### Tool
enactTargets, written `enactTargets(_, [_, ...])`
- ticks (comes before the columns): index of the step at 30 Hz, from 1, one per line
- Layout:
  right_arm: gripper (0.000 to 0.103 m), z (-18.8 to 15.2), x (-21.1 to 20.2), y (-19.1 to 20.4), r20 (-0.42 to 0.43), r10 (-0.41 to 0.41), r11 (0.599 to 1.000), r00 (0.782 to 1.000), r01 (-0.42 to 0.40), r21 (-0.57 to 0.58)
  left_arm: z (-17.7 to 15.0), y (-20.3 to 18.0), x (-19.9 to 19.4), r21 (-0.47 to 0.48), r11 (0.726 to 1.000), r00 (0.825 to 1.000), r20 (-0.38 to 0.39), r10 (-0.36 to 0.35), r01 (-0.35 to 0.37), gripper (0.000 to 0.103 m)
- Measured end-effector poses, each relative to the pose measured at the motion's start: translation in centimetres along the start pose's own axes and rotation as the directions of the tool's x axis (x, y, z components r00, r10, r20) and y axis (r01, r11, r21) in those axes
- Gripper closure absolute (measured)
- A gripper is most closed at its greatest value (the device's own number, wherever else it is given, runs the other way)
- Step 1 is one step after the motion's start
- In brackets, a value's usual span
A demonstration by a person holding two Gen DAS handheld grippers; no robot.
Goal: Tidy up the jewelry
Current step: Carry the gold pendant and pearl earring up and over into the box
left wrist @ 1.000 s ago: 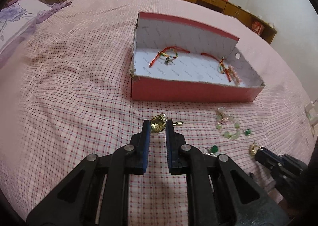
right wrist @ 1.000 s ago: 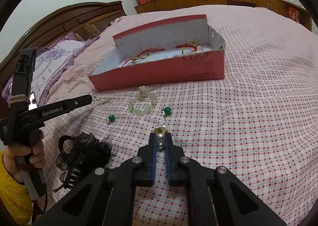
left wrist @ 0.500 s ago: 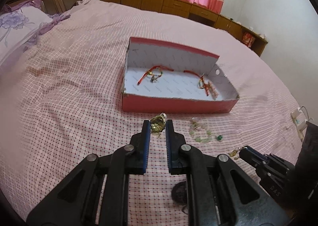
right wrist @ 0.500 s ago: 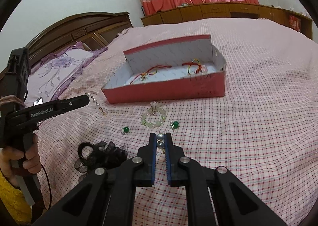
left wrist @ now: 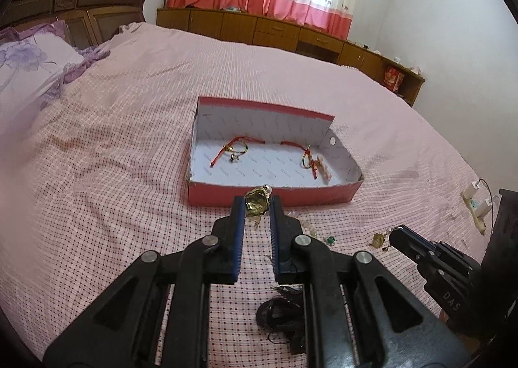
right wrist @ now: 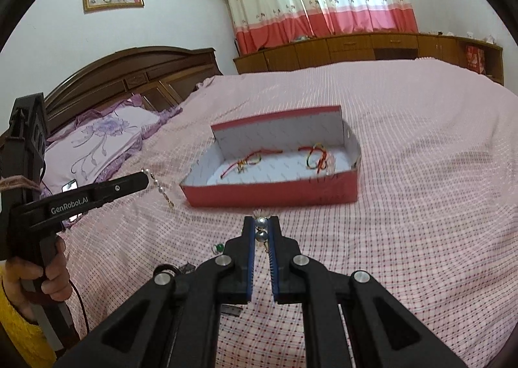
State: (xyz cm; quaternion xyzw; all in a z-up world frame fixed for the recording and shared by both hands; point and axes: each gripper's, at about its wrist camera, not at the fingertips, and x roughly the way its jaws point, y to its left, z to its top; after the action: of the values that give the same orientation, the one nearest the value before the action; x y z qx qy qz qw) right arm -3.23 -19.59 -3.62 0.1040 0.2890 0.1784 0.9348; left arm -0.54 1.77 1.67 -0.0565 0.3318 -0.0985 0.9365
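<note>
The left claw is clenched on a crumpled gold ornament at centre frame, just below the red box on the bed. Only the right wrist view shows that piece's pearl chain dangling at middle left. The right claw grips a pearl earring low in the centre (its gold end shows only in the left view, lower right). Two red cord bracelets lie inside the box.
</note>
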Motion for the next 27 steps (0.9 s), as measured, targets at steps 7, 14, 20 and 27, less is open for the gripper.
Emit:
enactTargets(7, [0.094, 1.5, -0.8, 0.4, 0.050, 0.001, 1.000, 0.999, 0.000, -0.021, 0.7, -0.6, -0.8, -0.007, 1.000, 0.999, 0.047, -0.005, 0.005, 0.097])
enactTargets(14, [0.094, 2.8, -1.2, 0.7, 0.087, 0.006, 0.999, 0.996, -0.003, -0.034, 1.4, -1.1, -0.9, 0.006, 1.000, 0.997, 0.079, -0.002, 0.002, 0.097])
enactTargets(20, [0.094, 3.9, -0.9, 0.7, 0.110, 0.002, 0.999, 0.994, 0.002, -0.037, 2.1, -1.3, -0.3, 0.012, 1.000, 0.994, 0.106, -0.001, 0.000, 0.097])
enactTargets(27, [0.094, 5.4, 0.2, 0.4, 0.129, -0.006, 0.999, 0.992, 0.011, -0.043, 2.8, -1.1, 0.9, 0.000, 1.000, 0.991, 0.132, -0.005, 0.005, 0.097])
